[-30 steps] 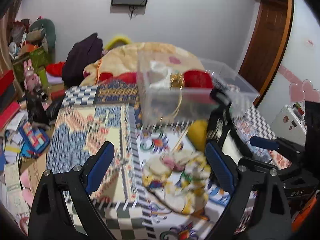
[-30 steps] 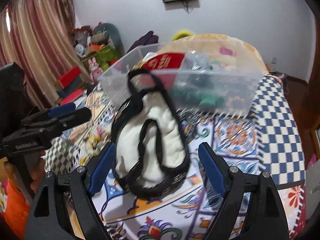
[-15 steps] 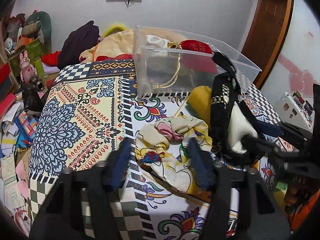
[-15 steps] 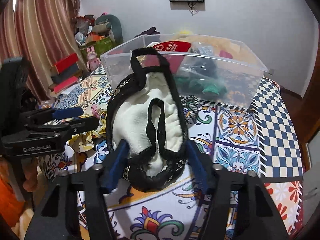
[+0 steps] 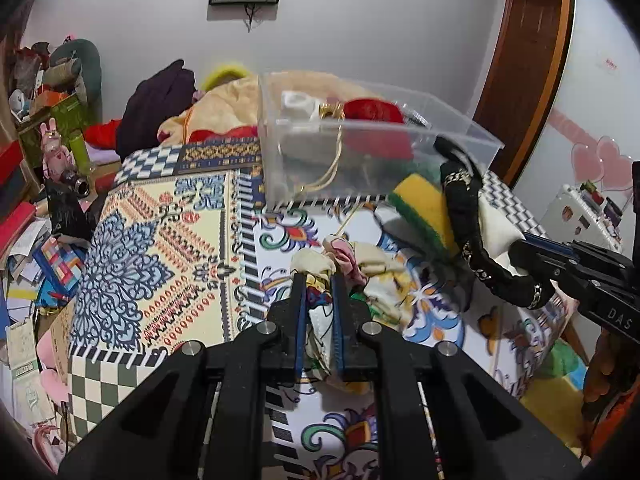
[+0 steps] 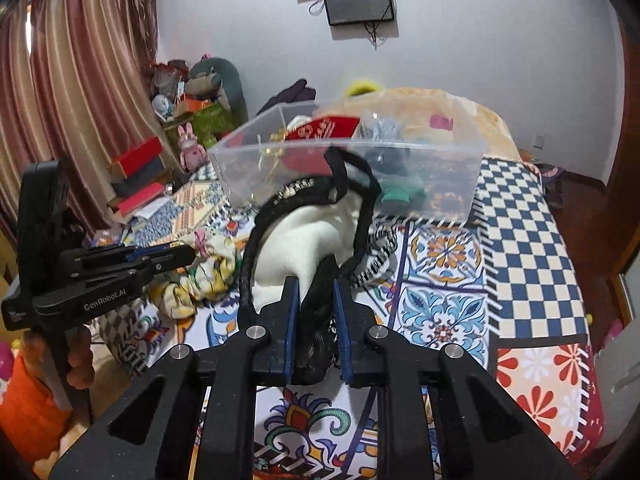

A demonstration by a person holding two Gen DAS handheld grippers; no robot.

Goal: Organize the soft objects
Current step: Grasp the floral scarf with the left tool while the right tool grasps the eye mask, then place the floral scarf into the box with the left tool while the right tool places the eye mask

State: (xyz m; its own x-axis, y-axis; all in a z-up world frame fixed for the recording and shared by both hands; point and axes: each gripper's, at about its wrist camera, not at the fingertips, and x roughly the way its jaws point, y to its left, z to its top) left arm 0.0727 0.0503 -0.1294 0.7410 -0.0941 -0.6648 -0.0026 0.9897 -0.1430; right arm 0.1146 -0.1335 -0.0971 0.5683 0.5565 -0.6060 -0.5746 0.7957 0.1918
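Note:
My left gripper [image 5: 319,280] is shut on a crumpled cream floral cloth [image 5: 376,276] that lies on the patterned bedspread. The jaws of my right gripper [image 6: 314,284] are closing, and their pads press on the black trim of a cream pouch with black straps [image 6: 304,232]. In the left wrist view this pouch [image 5: 496,232] hangs at the right gripper [image 5: 520,254], beside a yellow and green sponge [image 5: 424,208]. Behind both stands a clear plastic box [image 5: 296,176] holding a red item, gold cord and other soft things. The left gripper [image 6: 188,254] also shows at the floral cloth [image 6: 208,276].
The patterned bedspread [image 5: 160,240] covers the bed. Books, boxes and toys [image 5: 40,240] crowd the floor and shelves at the left. A blanket pile [image 5: 224,108] lies behind the box. A person's hand [image 6: 78,360] holds the left gripper. A wooden door [image 5: 520,60] stands at the right.
Both grippers went from wide open to closed: the left around the floral cloth, the right around the pouch's black trim. The left gripper moved in over the cloth.

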